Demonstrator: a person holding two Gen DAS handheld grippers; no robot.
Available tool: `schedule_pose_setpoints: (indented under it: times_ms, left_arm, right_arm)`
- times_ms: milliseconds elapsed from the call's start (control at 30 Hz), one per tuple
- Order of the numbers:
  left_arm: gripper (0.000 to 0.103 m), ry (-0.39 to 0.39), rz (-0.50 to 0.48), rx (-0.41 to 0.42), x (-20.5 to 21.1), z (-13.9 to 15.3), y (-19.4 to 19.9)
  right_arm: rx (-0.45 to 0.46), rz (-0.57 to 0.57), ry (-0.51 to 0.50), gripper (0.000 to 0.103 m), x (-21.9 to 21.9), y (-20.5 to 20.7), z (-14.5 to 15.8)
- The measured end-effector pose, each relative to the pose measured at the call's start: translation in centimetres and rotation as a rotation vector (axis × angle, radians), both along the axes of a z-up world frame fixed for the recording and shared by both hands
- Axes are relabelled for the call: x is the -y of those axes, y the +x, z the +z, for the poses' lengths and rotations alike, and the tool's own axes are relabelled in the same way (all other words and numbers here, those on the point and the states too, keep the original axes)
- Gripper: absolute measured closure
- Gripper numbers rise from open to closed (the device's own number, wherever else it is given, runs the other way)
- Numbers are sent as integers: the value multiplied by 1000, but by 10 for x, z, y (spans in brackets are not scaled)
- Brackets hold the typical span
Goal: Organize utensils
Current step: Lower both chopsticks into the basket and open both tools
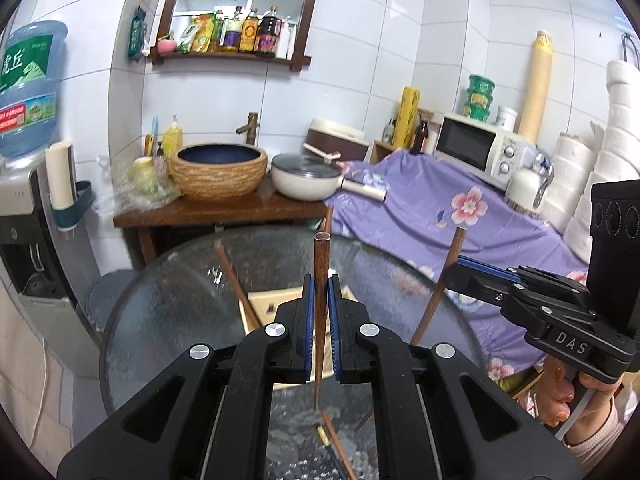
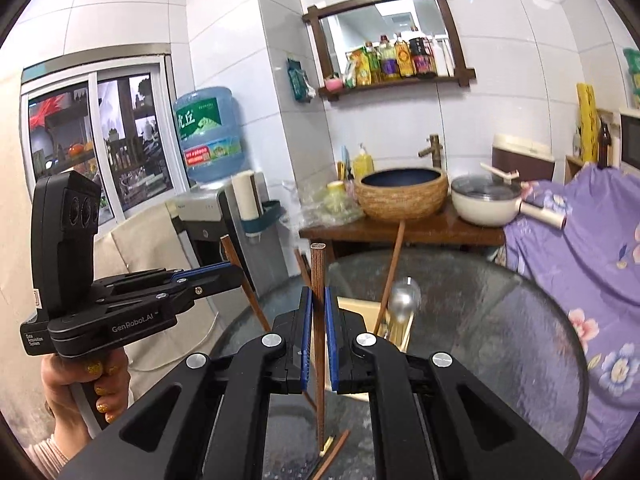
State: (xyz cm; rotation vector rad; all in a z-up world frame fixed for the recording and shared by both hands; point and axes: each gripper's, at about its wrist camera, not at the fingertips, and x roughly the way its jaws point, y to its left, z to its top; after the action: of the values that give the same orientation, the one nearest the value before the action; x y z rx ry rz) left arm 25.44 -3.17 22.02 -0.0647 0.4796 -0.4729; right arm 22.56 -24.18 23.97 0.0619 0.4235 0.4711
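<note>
My left gripper (image 1: 320, 284) is shut on a brown wooden chopstick (image 1: 321, 304) held upright, thick end up, above the round glass table (image 1: 168, 312). My right gripper (image 2: 317, 296) is shut on a second wooden chopstick (image 2: 319, 320), also upright. Each gripper shows in the other's view: the right one (image 1: 452, 270) with its chopstick (image 1: 440, 284) at right, the left one (image 2: 236, 270) with its chopstick (image 2: 244, 280) at left. A beige utensil holder (image 2: 400, 324) on the table holds a chopstick (image 2: 390, 276) and a metal spoon (image 2: 405, 298). Loose chopsticks (image 1: 336, 444) lie on the glass below.
Behind the table stands a wooden counter (image 1: 224, 210) with a woven basin (image 1: 218, 172) and a white lidded pot (image 1: 306, 180). A purple flowered cloth (image 1: 432, 208) covers furniture at right, with a microwave (image 1: 476, 148). A water dispenser (image 1: 28, 216) stands at left.
</note>
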Motion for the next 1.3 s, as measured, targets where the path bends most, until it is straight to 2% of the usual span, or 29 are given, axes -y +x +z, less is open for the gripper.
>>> schedule_pose_setpoints:
  times_ms: [167,300,400,500,667,800,1000,1300]
  left_arm:
    - [96,-35,-12,30,-2,42,10]
    - [96,-34,31,92,-4,78,19]
    - [96,-30,86,127,-7,92,31]
    - [96,-44,107,109,-11,94,48]
    - [96,-54,160,76,-16,74,79]
    - [96,-84,157,13,-17,46,99]
    - [96,-84,159,-43,-13,10,108]
    - [96,-36,159,-98,-1,-39,110]
  right_arm:
    - [56,-19,-17,97,-4,14,40]
    - [116,-61,-51,97,-8,26,64]
    - [127,-78,-46,97,-10,39,74]
    - [136,-92,-48,97,-12,52,75]
    - [135,-115,-44,97,-13,72,56]
    - [101,-132,-52,97,-14,85,32]
    - [45,-136,-57,97,-12,96,0]
    - [-10,-125,-82,97,-17,102,-40]
